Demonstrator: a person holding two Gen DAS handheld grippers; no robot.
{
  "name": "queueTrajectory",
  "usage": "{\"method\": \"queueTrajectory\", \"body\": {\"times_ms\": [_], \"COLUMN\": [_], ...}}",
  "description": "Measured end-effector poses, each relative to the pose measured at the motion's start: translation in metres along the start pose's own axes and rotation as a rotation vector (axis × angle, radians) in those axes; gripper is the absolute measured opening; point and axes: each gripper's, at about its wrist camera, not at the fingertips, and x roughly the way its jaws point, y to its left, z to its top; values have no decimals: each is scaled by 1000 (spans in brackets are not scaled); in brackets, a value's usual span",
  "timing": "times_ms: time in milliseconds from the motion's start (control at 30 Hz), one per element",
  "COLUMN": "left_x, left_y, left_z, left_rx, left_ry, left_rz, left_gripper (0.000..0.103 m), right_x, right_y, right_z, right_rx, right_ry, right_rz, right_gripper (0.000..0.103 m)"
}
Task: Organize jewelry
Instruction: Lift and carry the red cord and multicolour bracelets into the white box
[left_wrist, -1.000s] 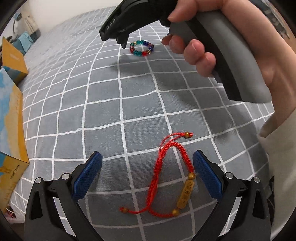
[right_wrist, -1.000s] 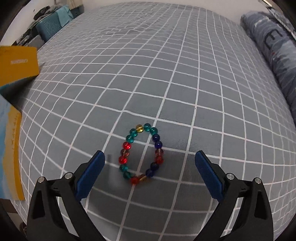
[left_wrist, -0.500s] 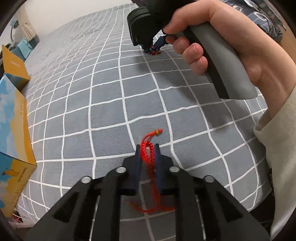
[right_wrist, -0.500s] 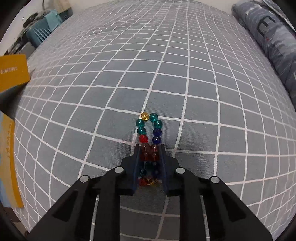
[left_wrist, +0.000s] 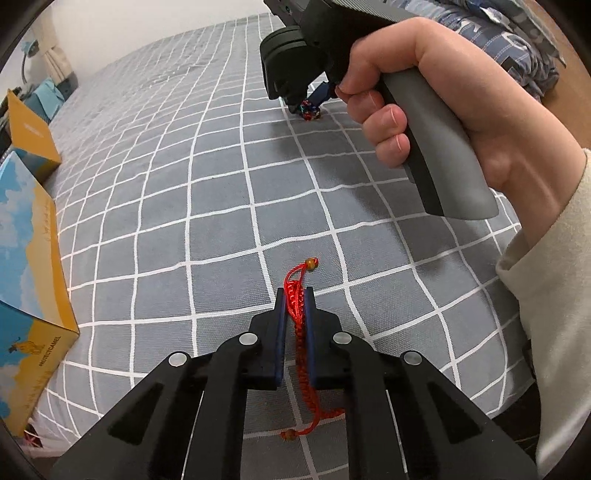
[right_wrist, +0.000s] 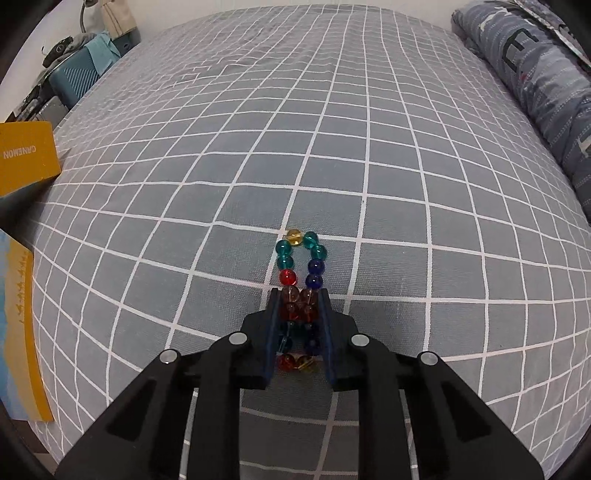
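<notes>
Item one: red braided cord bracelet with gold beads (left_wrist: 297, 325), on our grey checked bedspread (left_wrist: 221, 221), pinched between the left gripper (left_wrist: 294, 325) jaws. Item two: multicoloured glass bead bracelet (right_wrist: 300, 280), pinched by the right gripper (right_wrist: 298, 325), far loop protruding. Both grasped, neither stowed; we judge sorting barely begun.

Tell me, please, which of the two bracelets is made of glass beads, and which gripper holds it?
The beaded bracelet, clamped in the right gripper. Its round beads are teal, blue, red and amber; the red cord bracelet in the left gripper is braided.
</notes>
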Motion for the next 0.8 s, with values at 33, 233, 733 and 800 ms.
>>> {"method": "queueTrajectory", "body": {"times_ms": [33,233,733,800], "left_x": [-1,-11,-32,-35], "left_y": [1,3,15,18], "left_z": [0,-1,3,4], "left_rx": [-2,-8,-45,-52], "left_ry": [-2,-17,-59,-65], "left_rz": [1,6,31,32], "left_gripper": [8,8,7,7], "right_x": [0,-10,-45,-52], "right_y": [1,3,6,5], "right_z": [1,-1,-10,-12], "right_rx": [0,-4,-7,-7], "right_ry": [-1,-18,-95,-108], "right_rz": [0,-5,-21,-23], "right_gripper": [18,18,18,18]}}
